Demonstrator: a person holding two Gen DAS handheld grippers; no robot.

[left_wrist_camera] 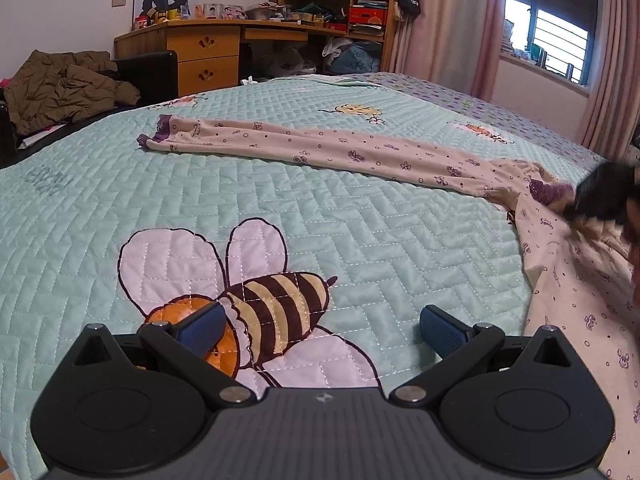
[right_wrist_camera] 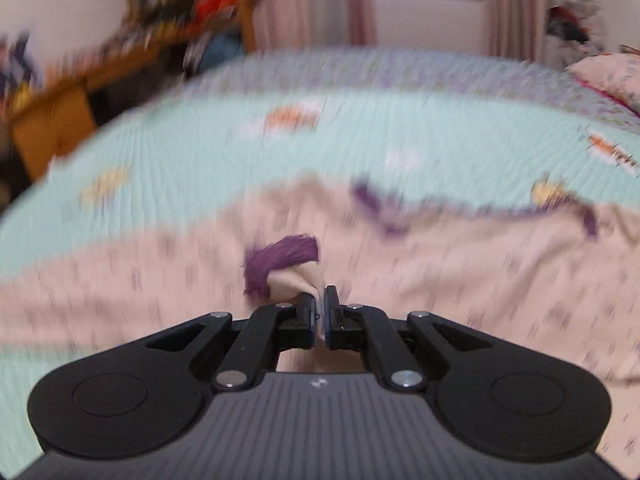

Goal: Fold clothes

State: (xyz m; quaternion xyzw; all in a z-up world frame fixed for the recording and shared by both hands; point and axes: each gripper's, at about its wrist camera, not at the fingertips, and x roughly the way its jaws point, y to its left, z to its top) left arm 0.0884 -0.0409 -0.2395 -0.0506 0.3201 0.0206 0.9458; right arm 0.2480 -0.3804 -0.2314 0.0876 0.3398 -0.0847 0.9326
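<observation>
A pale printed garment (left_wrist_camera: 360, 152) with purple trim lies on a bed (left_wrist_camera: 360, 240) covered by a mint quilt stitched with bees. It looks like a long-sleeved pyjama top. One sleeve stretches flat across the quilt toward the far left, its purple cuff (left_wrist_camera: 162, 132) resting on the cover, while the body of the garment bunches at the right edge of the left wrist view and spills toward the person. The right gripper (right_wrist_camera: 320, 300) has its fingers pinched nearly together on a fold of the pale cloth, with a purple cuff (right_wrist_camera: 280, 264) sticking out just beyond the tips. In the left wrist view it shows as a dark blurred shape (left_wrist_camera: 600, 196) at the gathered cloth. Its own view is smeared, so finer detail of the cloth beneath it cannot be read. The left gripper (left_wrist_camera: 320, 334) hangs over the bee picture with its blue fingers (left_wrist_camera: 204, 328) spread wide and nothing between them, well apart from the garment. As for progress, the folding looks barely begun: no neat crease or stacked layer is visible, the far sleeve lies fully extended, and the body is rumpled rather than squared. What seems left is nearly everything — bringing the held sleeve across, folding the other sleeve in, then doubling the body over — and the left gripper has yet to take hold of any cloth.
</observation>
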